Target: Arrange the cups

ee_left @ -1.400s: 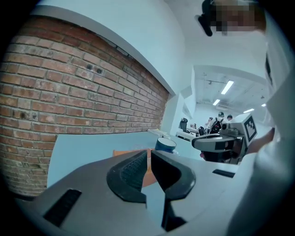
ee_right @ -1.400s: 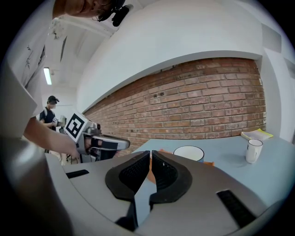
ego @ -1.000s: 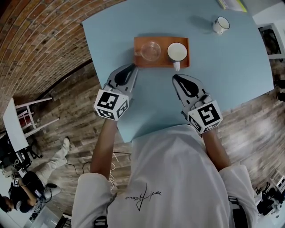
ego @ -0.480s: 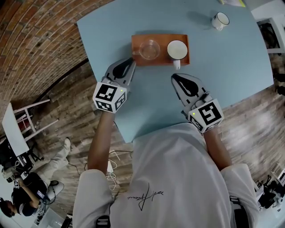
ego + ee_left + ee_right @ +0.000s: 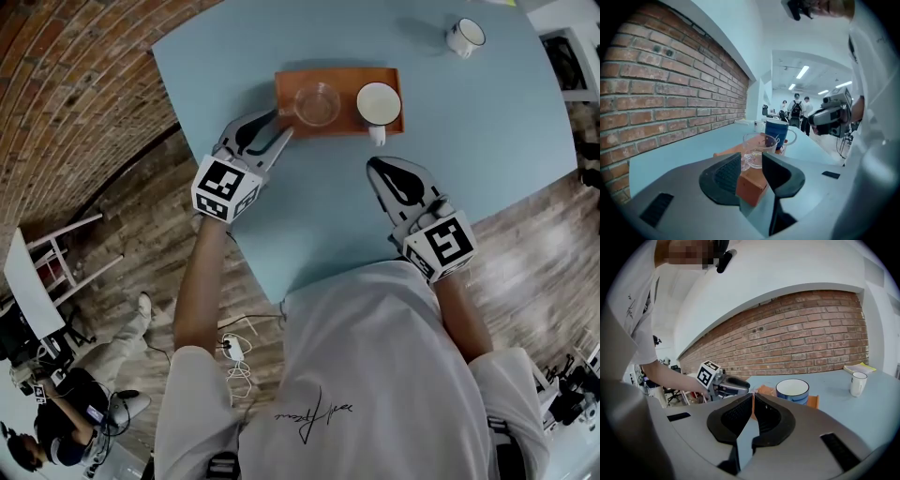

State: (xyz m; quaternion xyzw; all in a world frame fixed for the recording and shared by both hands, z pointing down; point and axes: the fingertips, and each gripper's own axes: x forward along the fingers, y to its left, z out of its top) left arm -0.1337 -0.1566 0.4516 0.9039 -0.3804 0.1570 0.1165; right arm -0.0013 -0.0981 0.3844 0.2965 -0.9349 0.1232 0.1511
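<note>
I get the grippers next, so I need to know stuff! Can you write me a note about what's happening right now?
Left gripper: open, jaws just opened, with the corner of the tray between them, not clamped.
Right gripper: shut, empty, just short of the tray.
Things: glass cup and blue mug stand side by side on the tray; white mug stands alone, far across the table.
Done: two cups on the tray.
Left: probably the white mug.
</note>
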